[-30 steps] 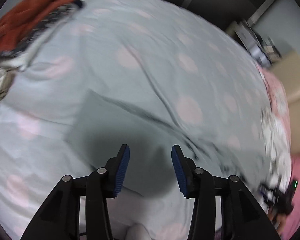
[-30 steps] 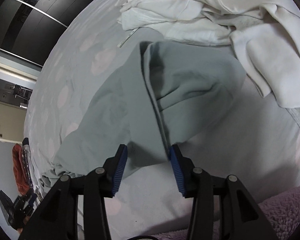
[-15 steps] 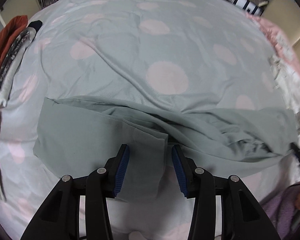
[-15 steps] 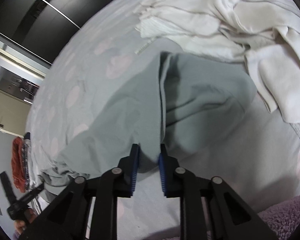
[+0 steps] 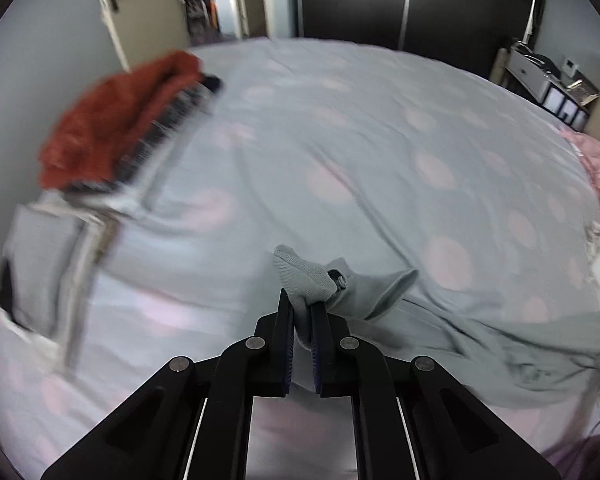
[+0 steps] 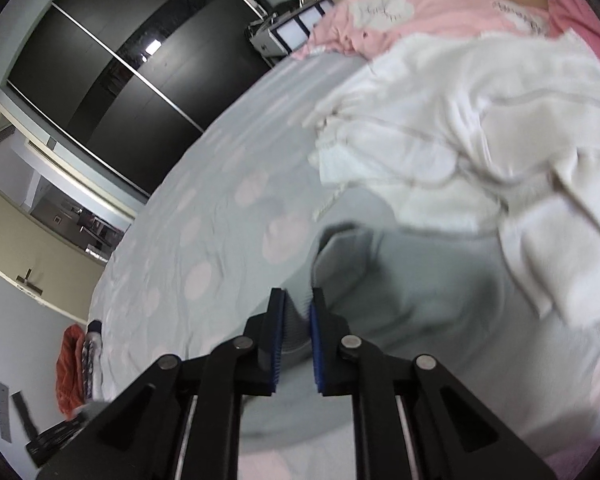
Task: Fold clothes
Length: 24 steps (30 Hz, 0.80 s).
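Above dotted bedsheet (image 5: pixel 380 152), both tools (image 5: pixel 302 312) (image 6: pixel 296 312) level, each clamping grey garment (image 5: pixel 460 320) (image 6: pixel 340 256).

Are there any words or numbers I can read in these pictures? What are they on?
No text can be read.
Pink crumpled cloth with white cloud patches: dark scribbly marks, too blurred to read.
Grey-green soft garment, clamped by the left gripper and the right gripper: no label showing.

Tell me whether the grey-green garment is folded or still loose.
Loose: the grey-green garment trails crumpled across the bed, pinched by left gripper and right gripper.
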Motion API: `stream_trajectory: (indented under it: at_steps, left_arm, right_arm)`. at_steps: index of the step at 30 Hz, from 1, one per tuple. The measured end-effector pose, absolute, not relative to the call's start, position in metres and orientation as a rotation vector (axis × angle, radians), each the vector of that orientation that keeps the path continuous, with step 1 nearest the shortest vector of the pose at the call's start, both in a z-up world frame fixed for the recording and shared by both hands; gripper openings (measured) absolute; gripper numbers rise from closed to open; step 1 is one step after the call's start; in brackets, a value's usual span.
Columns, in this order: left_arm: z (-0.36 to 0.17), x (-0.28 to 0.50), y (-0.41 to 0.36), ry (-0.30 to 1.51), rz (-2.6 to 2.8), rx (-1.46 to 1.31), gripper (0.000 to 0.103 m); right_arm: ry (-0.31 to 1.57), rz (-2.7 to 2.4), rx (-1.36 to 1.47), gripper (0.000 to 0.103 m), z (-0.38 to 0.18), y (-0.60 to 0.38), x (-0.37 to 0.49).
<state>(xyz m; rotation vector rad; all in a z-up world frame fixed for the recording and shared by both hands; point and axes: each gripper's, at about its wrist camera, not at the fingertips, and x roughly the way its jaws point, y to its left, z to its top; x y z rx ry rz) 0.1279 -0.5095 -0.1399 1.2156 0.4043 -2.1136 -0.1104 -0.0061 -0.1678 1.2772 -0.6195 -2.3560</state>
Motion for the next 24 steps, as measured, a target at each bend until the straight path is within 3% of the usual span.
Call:
stream_trajectory:
  at_steps: [11, 24]
  left_arm:
    - [-0.077, 0.227, -0.629, 0.23, -1.777, 1.006, 0.006]
    - [-0.102, 0.23, -0.639, 0.058, -1.652, 1.062, 0.007]
  right_arm:
    - [-0.534, -2.53, 1.196, 0.005, -0.161, -0.008, -0.174]
    - [-0.505, -2.512, 1.253, 0.005, -0.192, -0.016, -0.208]
